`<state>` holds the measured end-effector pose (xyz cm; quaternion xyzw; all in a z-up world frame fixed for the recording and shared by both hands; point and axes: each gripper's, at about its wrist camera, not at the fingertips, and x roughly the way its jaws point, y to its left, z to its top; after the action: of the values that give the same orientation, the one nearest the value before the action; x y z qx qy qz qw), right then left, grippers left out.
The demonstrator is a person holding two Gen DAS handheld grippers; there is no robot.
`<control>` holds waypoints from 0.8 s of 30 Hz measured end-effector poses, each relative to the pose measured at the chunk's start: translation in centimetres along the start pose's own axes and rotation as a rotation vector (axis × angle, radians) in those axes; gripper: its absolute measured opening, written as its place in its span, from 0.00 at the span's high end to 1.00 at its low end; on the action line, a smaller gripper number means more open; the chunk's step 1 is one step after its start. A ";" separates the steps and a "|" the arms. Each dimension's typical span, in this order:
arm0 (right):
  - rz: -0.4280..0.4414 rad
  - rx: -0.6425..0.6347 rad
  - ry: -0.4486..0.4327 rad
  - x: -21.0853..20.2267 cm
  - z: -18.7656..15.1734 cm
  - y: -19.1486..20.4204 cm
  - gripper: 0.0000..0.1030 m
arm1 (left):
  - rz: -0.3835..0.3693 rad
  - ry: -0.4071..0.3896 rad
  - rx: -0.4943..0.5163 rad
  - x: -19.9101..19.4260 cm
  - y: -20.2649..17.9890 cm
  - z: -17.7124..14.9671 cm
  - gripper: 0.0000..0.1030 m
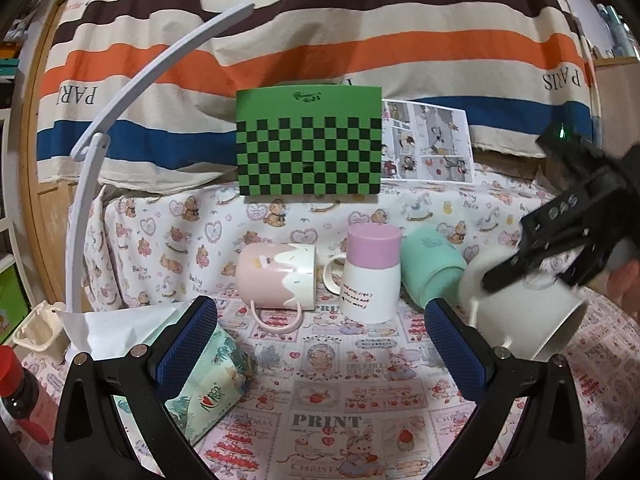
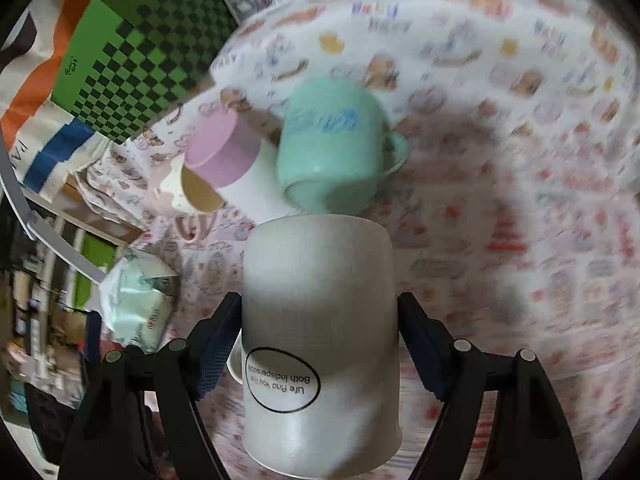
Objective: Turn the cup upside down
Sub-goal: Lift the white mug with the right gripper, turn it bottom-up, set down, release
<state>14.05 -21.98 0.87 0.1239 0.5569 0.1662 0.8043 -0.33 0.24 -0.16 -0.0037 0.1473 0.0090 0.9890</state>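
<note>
My right gripper (image 2: 320, 332) is shut on a white cup (image 2: 320, 320) with a black oval label, holding it by its sides. In the left wrist view the same cup (image 1: 524, 312) hangs tilted above the table at the right, mouth facing down-right, under the right gripper (image 1: 532, 268). My left gripper (image 1: 320, 336) is open and empty, low over the table in front of the row of cups. The right wrist view is blurred by motion.
A pink-and-white mug (image 1: 276, 276) lies on its side, a white and lilac cup (image 1: 372, 276) stands upside down, and a mint cup (image 1: 432, 268) lies tilted beside it. A tissue pack (image 1: 212, 376) lies front left. A green checkered board (image 1: 308, 144) stands behind. A red-capped bottle (image 1: 16, 392) stands at far left.
</note>
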 end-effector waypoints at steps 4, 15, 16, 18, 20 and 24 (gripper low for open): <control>-0.009 0.034 -0.031 1.7 -0.2 0.1 0.23 | 0.003 0.006 0.005 0.1 -0.1 0.0 0.00; 0.028 0.040 -0.042 5.2 -0.4 0.0 0.22 | -0.003 0.010 0.027 0.2 -0.5 0.2 0.00; 0.031 0.017 -0.050 5.1 -0.4 0.3 0.22 | -0.003 0.009 0.027 0.1 -0.5 0.2 0.00; 0.041 -0.048 -0.092 4.4 -0.5 0.8 0.19 | -0.005 0.010 0.023 0.2 -0.4 0.2 0.00; 0.044 -0.098 -0.163 2.8 -0.9 0.8 0.14 | -0.007 0.014 0.019 0.3 -0.4 0.2 0.00; -0.037 -0.255 -0.416 -1.4 -3.2 0.7 0.14 | -0.013 0.011 0.020 0.2 -0.4 0.2 0.00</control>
<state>10.48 -21.91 1.21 0.0426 0.3562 0.1912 0.9137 -0.10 -0.19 -0.05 0.0054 0.1525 0.0013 0.9883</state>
